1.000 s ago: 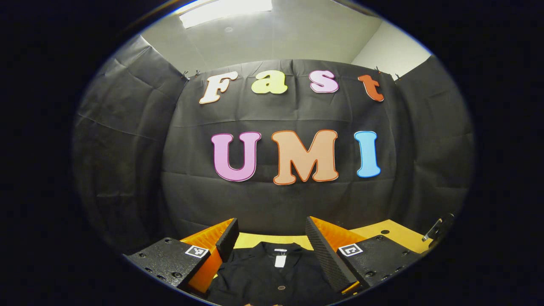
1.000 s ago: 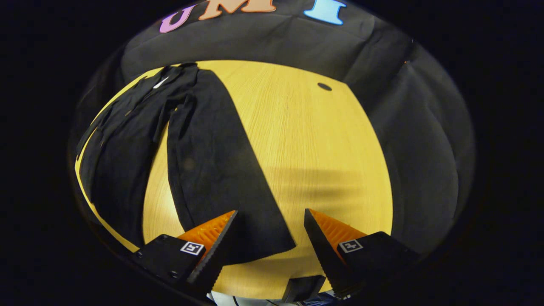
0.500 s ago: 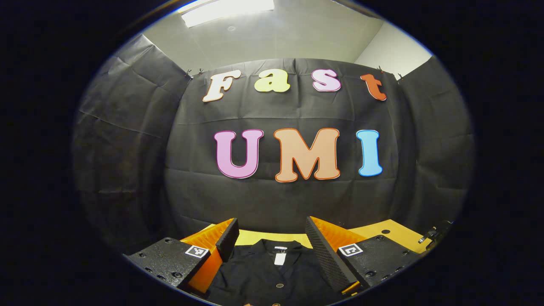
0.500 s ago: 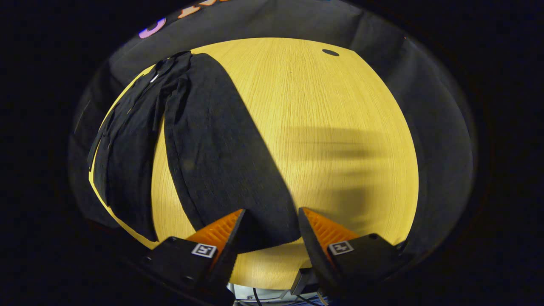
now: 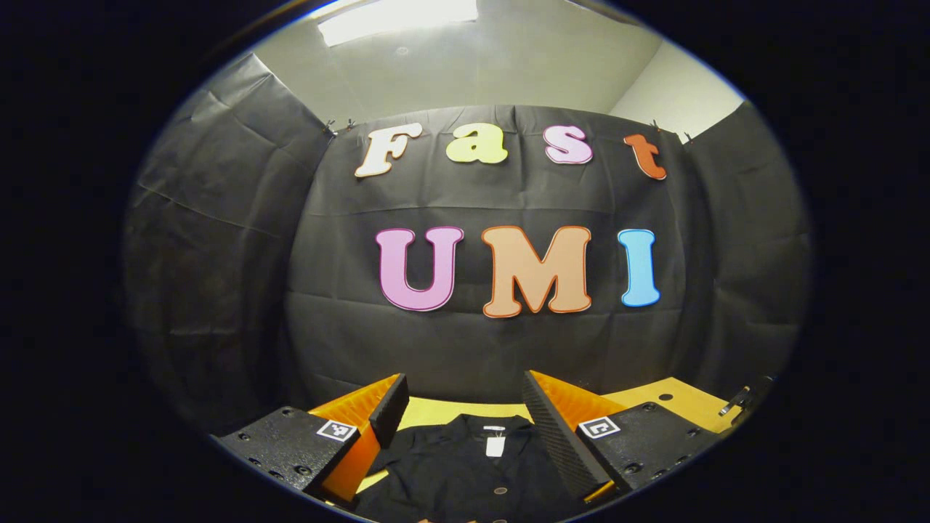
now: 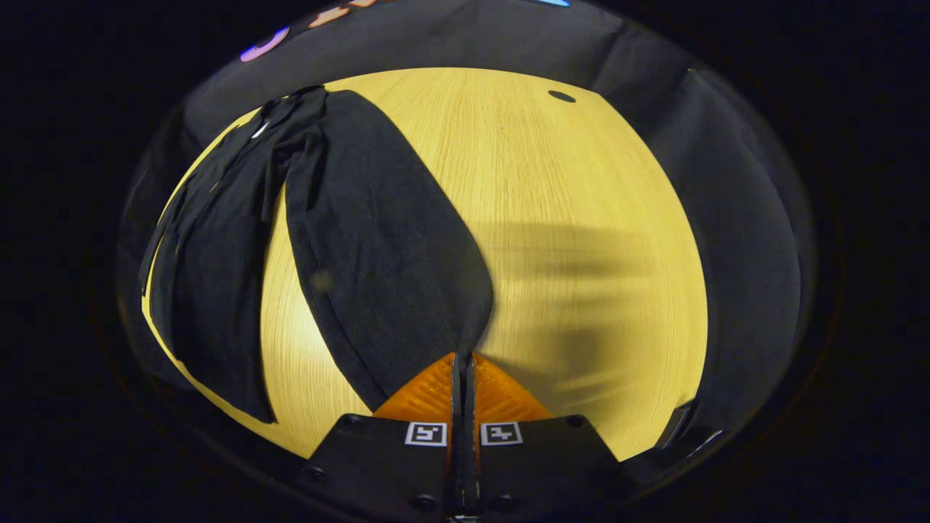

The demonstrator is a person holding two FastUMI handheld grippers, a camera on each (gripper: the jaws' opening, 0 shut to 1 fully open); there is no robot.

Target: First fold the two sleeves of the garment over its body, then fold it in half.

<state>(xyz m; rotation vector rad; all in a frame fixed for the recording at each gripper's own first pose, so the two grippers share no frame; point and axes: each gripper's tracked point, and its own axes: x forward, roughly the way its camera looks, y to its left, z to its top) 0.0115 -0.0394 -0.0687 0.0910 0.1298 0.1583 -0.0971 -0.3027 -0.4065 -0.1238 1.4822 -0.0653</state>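
A black button-up garment [image 6: 211,240] lies flat on a yellow wooden table [image 6: 567,218]. Its long sleeve [image 6: 378,240] stretches from the shoulder toward the camera in the right gripper view. My right gripper [image 6: 463,359] is shut on the cuff end of that sleeve, the cloth pinched between both fingers. In the left gripper view, the garment's collar with a white tag [image 5: 494,444] and a row of buttons sits below my left gripper [image 5: 461,396], which hangs open above the garment with nothing between its fingers.
The black cloth wall stands just behind the table's far edge. A small dark hole [image 6: 561,96] marks the table's far right part. Bare tabletop spreads to the right of the sleeve. A metal clamp piece [image 5: 737,399] shows at the table's right edge.
My right gripper went from open around the sleeve's cuff to shut on it. The left gripper drifted slightly, still open over the collar.
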